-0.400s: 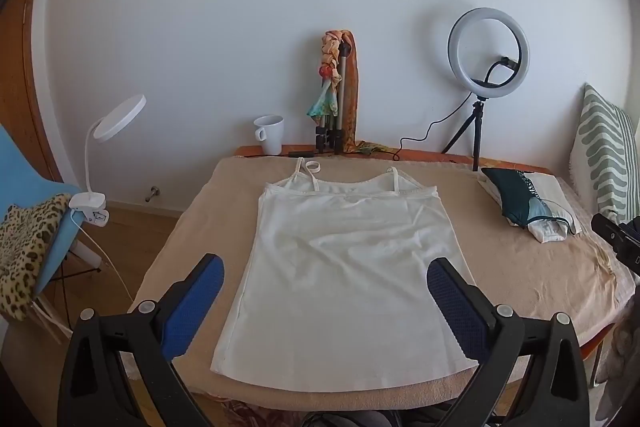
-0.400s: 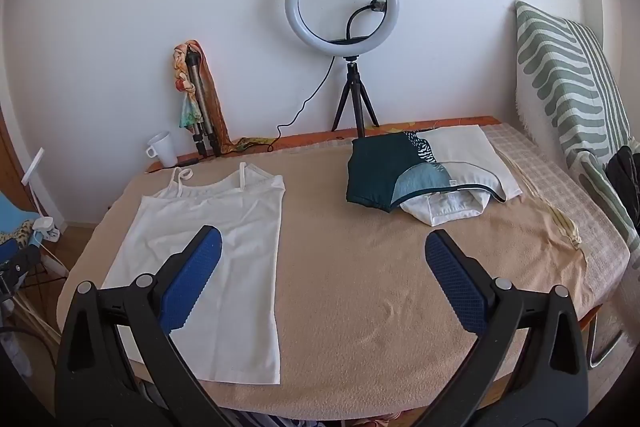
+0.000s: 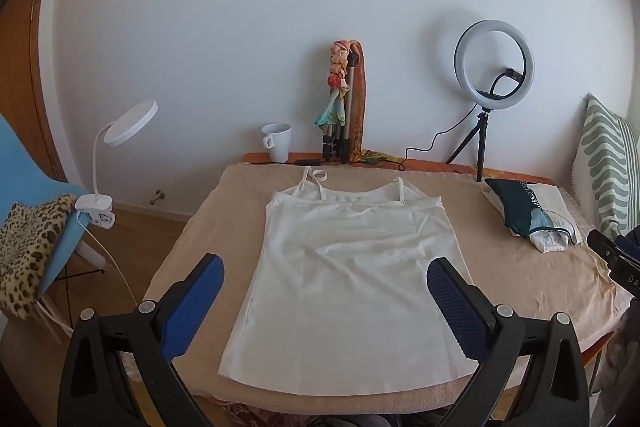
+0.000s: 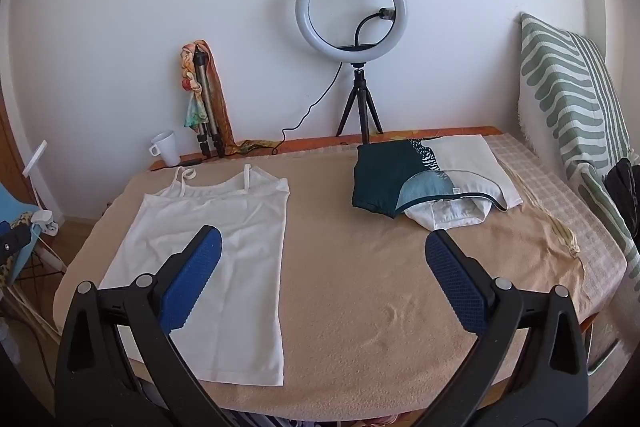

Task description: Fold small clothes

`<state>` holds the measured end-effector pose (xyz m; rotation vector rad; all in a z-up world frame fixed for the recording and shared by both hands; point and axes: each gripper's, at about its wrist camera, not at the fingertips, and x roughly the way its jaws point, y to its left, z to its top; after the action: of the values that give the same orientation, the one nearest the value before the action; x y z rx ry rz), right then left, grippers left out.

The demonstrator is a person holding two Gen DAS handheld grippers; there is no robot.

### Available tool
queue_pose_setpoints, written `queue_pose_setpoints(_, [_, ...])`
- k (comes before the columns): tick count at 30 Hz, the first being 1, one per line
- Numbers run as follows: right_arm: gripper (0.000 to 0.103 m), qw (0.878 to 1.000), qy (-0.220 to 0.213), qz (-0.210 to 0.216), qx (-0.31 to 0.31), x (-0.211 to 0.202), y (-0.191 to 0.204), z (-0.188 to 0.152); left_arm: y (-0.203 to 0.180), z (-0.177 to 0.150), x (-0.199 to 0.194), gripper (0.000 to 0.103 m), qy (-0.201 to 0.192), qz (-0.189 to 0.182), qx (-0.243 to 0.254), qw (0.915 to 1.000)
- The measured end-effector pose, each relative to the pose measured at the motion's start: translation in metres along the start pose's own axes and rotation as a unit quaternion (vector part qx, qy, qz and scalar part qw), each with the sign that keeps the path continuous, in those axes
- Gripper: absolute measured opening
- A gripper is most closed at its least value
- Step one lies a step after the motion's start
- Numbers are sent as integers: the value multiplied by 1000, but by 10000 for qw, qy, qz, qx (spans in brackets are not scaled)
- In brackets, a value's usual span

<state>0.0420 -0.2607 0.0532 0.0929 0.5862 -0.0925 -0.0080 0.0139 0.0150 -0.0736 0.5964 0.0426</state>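
Basically unstarted: white camisole (image 3: 352, 275) lies flat, unfolded, on the beige-covered table (image 4: 380, 307). Left gripper (image 3: 324, 291) and right gripper (image 4: 322, 283) hover wide open, empty. Folded pile (image 4: 420, 183) sits far right.

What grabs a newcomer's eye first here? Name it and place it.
A white strappy cotton camisole lies spread flat on the beige blanket-covered table, straps toward the wall. Behind it a round white ring light on a black tripod stands at the wall, with a pile of dark teal and white folded clothes just before it.
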Motion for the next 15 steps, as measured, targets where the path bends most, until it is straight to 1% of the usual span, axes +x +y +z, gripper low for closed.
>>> queue_pose_setpoints(3, [103, 10000, 39, 16, -51, -7, 6, 1, -1, 0, -1, 102, -8, 6, -12, 10000])
queue_pose_setpoints(5, [103, 10000, 42, 57, -7, 1, 3, -3, 0, 1, -1, 102, -9, -1, -2, 10000])
queue_pose_setpoints(9, [103, 10000, -43, 41, -58, -3, 5, -3, -2, 0, -5, 102, -68, 18, 48, 10000])
queue_pose_setpoints(15, [103, 10000, -60, 56, -24, -5, 4, -1, -5, -1, -10, 102, -143, 60, 66, 9999])
